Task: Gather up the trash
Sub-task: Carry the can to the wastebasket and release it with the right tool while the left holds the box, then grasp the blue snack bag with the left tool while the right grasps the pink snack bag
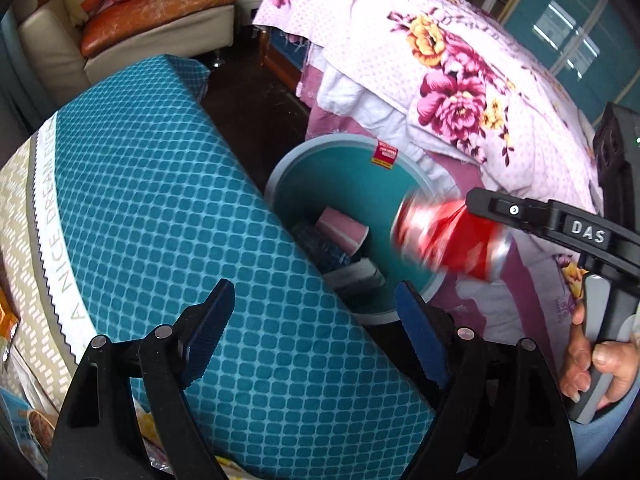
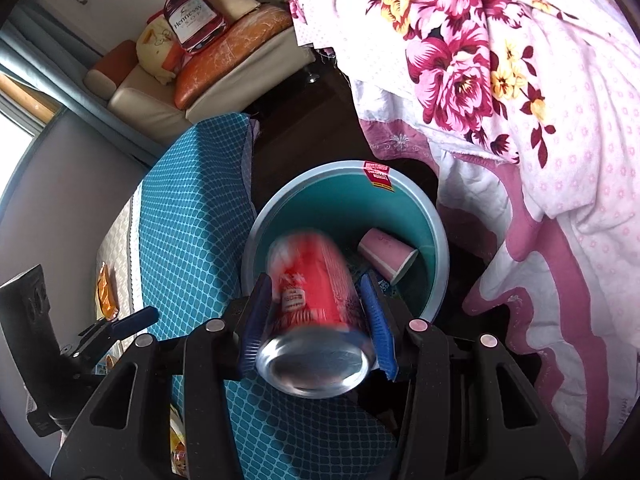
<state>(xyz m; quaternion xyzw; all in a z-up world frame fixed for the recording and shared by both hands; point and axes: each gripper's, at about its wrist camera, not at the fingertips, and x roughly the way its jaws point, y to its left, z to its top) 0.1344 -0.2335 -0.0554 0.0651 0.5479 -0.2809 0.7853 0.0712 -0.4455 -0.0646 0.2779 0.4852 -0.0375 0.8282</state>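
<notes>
Left gripper (image 1: 314,312) agape — right gripper (image 2: 316,312) clamped

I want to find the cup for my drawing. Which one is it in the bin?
Look between the flowery bedspread and the blue checked cloth for the round teal bin. The paper cup lies on its side inside, near the bottom. It is pale pink with a white rim, unlike the shiny red can gripped above the bin.

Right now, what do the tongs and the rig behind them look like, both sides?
Both tongs, left and right, have black plastic scissor-style arms with round silver rivets at the pivots, and fingers faced with blue ribbed pads. In the left wrist view the right unit shows white "DAS" lettering on its black arm and a grey handle. No cables or sleeves visible.
</notes>
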